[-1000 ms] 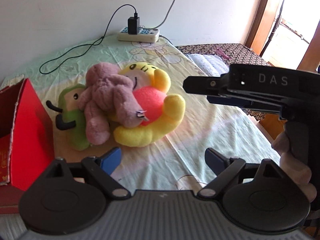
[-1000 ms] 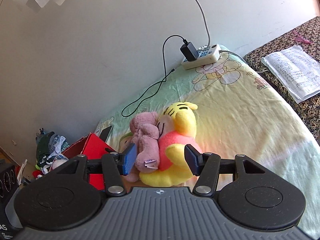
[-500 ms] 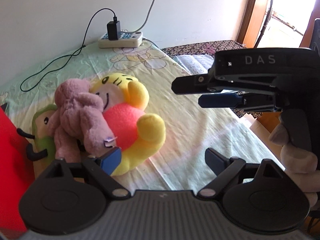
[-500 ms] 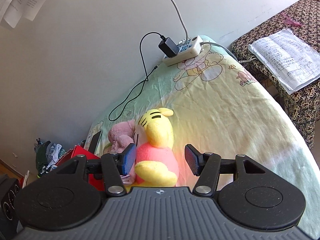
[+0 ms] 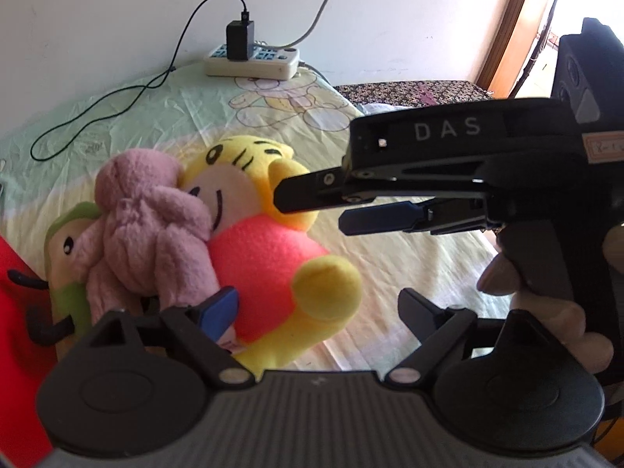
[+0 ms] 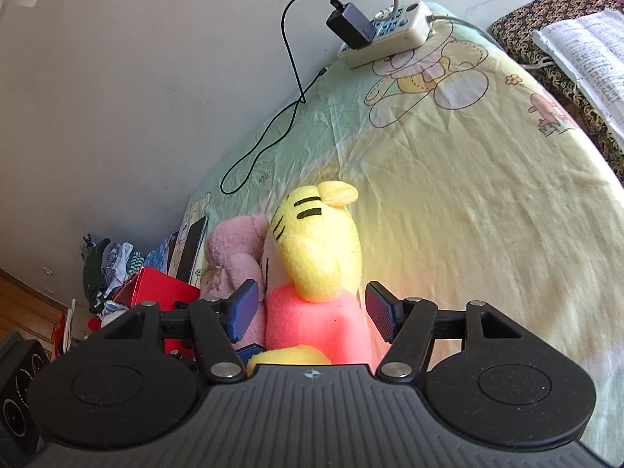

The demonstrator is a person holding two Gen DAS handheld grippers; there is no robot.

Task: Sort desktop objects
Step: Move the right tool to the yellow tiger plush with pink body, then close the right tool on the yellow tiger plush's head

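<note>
Toys: a tiger, a pink plush and a green plush are piled together near the left edge of the tabletop, each pressed against the next, so none can be lifted cleanly without the others being disturbed.
Tiger: it is laid on its back, its head toward the wall, its pink body toward the front edge.
Box: a red box stands just beside the pile at the left edge, judged to be the sorting bin.
Left gripper: it is held wide open and empty, tilted down over the tiger's body; one pad lies close against the plush.
Right gripper: its jaws have just been opening; the tiger's neck is straddled, not yet pinched. It is aimed across the tabletop from the right edge, handle gripped in a hand.
Strip: left at the back edge, well apart.
</note>
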